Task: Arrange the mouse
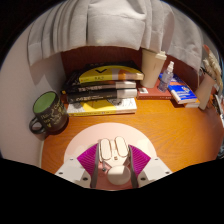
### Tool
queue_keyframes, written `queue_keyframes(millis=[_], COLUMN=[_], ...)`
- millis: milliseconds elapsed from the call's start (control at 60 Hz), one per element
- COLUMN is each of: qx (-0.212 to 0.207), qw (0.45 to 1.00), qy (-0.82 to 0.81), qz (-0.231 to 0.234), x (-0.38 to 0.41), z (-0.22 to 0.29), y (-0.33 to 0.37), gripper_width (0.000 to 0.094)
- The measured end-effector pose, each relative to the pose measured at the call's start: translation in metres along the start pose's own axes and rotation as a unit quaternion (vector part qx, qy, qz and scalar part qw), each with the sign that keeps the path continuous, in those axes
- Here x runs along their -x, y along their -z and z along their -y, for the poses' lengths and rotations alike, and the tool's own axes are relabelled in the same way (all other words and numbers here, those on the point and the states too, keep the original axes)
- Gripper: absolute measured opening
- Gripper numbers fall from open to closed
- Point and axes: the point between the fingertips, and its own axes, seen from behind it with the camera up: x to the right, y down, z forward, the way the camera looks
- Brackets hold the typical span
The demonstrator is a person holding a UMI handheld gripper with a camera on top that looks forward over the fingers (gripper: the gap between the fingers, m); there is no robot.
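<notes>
A white computer mouse (114, 154) sits between my gripper's (113, 158) two magenta pads (88, 156), its buttons pointing away from me. Both pads press against its sides. The mouse is over a round pale mouse mat (90, 135) on the wooden desk (170, 125). Whether the mouse rests on the mat or is held just above it, I cannot tell.
A green mug (47, 108) stands on the desk to the left. A stack of books (103, 90) lies beyond the mat against the wall. A small bottle (166, 73) and a blue box (182, 94) stand at the back right. Grey curtains (110, 25) hang behind.
</notes>
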Motion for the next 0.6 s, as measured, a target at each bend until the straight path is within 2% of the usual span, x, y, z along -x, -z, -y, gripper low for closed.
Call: queue_keyframes(millis=[83,133,183,433,600], qx=[0.006,0.022,0.014,-0.07,-0.118], qw=[1.0,1.0,1.0,0.996,0.99], qy=[0.001,-0.003,-0.003,-0.006,-0.002], qz=[0.005,0.005,0.009,0.064,0.076], x=[0.002,-0.001,-0.004,-0.041,-0.099], z=[-0.002,-0.005,0.004,0.07,0.083], y=[-0.001,0.006,0.017,0.137,0.228], gripper_width=[0.0577,0.0724,0.0876,0.0868,0.0855])
